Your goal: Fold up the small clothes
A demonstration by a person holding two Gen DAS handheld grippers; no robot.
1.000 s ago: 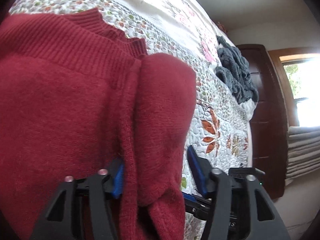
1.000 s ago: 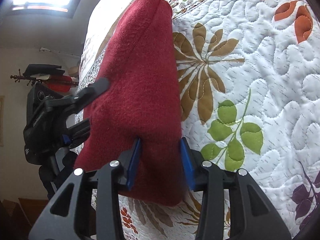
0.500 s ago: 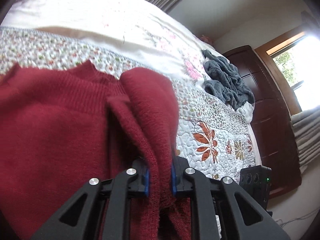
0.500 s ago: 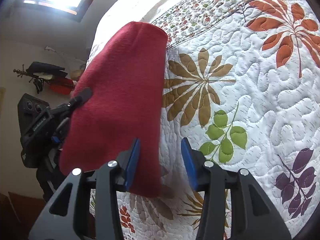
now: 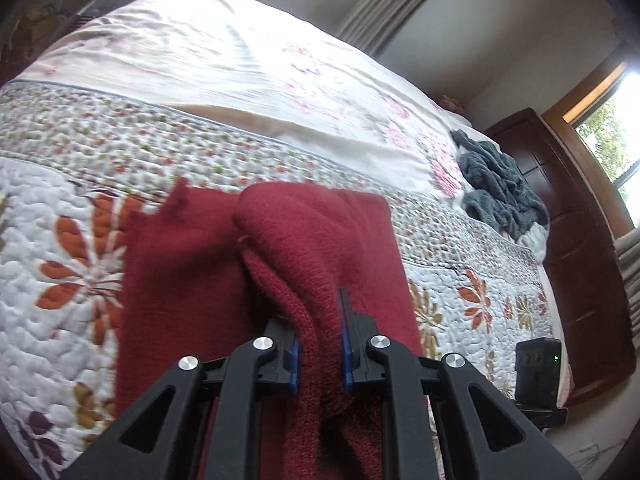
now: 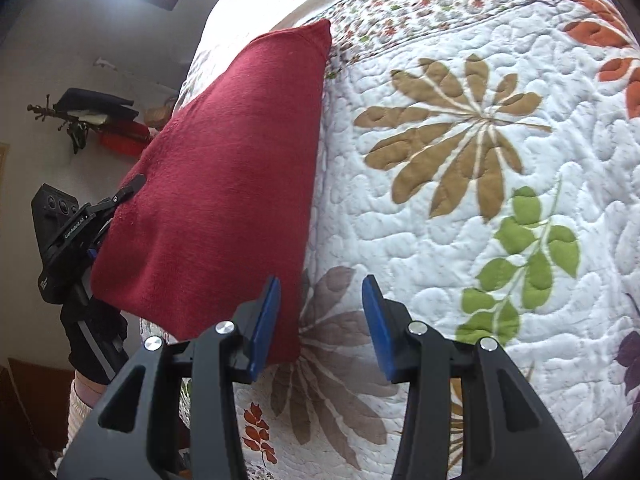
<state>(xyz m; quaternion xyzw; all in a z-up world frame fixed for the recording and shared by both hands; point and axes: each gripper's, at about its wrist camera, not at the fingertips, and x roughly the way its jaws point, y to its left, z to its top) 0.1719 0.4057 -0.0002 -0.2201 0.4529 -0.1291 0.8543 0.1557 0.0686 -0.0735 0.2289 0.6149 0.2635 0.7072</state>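
Between the blue pads of the left gripper [image 5: 319, 344] sits a thick bunch of the red knit garment [image 5: 256, 280], clamped tight and running up toward 12 o'clock, where it rolls over in a rounded hump before the flat body spreads out to 9 o'clock on the quilt [image 5: 60, 240]. Its long axis in that view runs from 6 to 12 o'clock, straight along the fingers. Seen from the right wrist, the same red knit garment [image 6: 224, 184] stands as a tall raised panel from 7 up to 11 o'clock, its near edge just inside the left-hand pad, the far corner pointed and resting by the quilt's small-flowered border. That right gripper [image 6: 322, 324] is spread wide with nothing between its pads, only quilt below; so the left one is the arm carrying the cloth, and I judge the coming move to be its lay-over of the held fold, with the right free to smooth or pin. Fabric looks soft, fuzzy, fairly heavy, likely to slump rather than crease. Further off at 2 o'clock in the left view a grey towel [image 5: 500, 188] lies heaped by a dark wooden cabinet [image 5: 580, 240]
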